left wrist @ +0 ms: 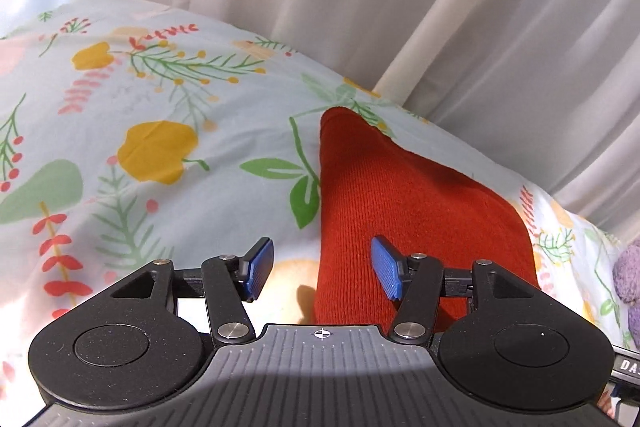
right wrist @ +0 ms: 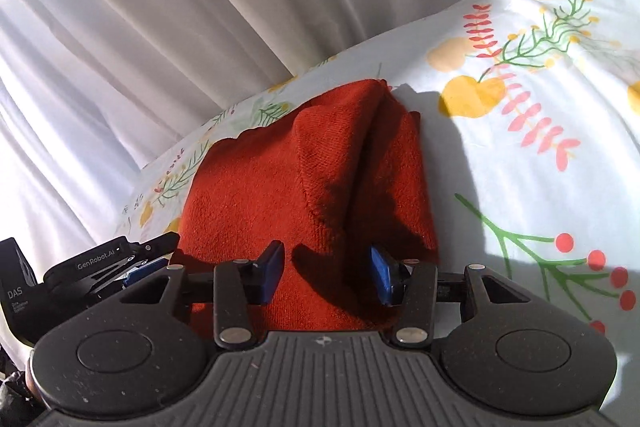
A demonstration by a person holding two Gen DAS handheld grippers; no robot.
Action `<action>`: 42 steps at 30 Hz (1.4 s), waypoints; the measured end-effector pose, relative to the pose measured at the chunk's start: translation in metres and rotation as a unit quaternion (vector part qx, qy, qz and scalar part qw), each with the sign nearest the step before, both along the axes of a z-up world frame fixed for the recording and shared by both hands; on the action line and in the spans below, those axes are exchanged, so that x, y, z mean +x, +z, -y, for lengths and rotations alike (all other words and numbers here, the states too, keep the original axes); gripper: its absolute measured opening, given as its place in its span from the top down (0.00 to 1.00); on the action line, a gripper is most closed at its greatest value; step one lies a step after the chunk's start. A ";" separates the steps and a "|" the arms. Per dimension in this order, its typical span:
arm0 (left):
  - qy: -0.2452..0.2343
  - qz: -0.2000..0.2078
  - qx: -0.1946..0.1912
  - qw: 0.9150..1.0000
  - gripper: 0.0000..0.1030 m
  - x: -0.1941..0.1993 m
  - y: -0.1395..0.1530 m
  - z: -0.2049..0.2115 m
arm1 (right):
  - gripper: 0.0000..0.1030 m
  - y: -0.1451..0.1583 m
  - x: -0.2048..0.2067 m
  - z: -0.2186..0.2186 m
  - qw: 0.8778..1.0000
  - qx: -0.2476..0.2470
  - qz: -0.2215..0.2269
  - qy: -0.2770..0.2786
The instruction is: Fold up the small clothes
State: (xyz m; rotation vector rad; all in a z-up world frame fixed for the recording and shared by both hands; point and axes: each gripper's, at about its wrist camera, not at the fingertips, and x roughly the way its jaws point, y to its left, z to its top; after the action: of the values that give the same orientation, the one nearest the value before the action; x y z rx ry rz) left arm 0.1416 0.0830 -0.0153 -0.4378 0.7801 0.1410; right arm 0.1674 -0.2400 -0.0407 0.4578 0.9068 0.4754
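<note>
Right wrist view: red knit garment (right wrist: 304, 187) runs near-to-far on floral bedsheet (right wrist: 520, 155), right hand-held gripper (right wrist: 326, 273) centred & nearer, left hand-held gripper (left wrist: 322, 269) over its left edge, both released, nothing gripped.

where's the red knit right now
The red knit lies on the floral sheet, right of centre in the left wrist view, just ahead of both grippers, near the white curtain.

Black tongs (left wrist: 322, 269) (blue ribbed pads (left wrist: 385, 268)).
</note>
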 end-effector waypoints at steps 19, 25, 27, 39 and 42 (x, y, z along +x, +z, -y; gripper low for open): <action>0.076 -0.023 0.039 0.996 0.30 0.059 0.022 -0.006 | 0.55 0.034 0.037 -0.043 0.996 -0.062 0.064 0.008; 0.080 -0.017 0.065 0.995 0.25 0.122 -0.004 0.019 | 0.43 0.016 0.098 -0.102 0.992 -0.100 0.081 -0.013; 0.087 -0.020 0.075 0.993 0.23 0.131 -0.019 0.021 | 0.42 0.003 0.112 -0.107 0.988 -0.127 0.083 -0.039; 0.110 -0.038 0.070 0.991 0.14 0.139 -0.044 0.018 | 0.41 -0.024 0.124 -0.096 0.975 -0.164 0.136 -0.061; 0.100 -0.053 0.056 0.992 0.12 0.130 -0.037 0.017 | 0.39 -0.022 0.124 -0.099 0.975 -0.169 0.136 -0.055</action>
State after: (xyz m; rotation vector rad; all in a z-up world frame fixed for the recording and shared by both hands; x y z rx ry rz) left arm 0.2713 0.0663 -0.0526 -0.4034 0.8269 0.3952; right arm 0.2917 -0.1409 -0.0630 0.1259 0.6755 0.2662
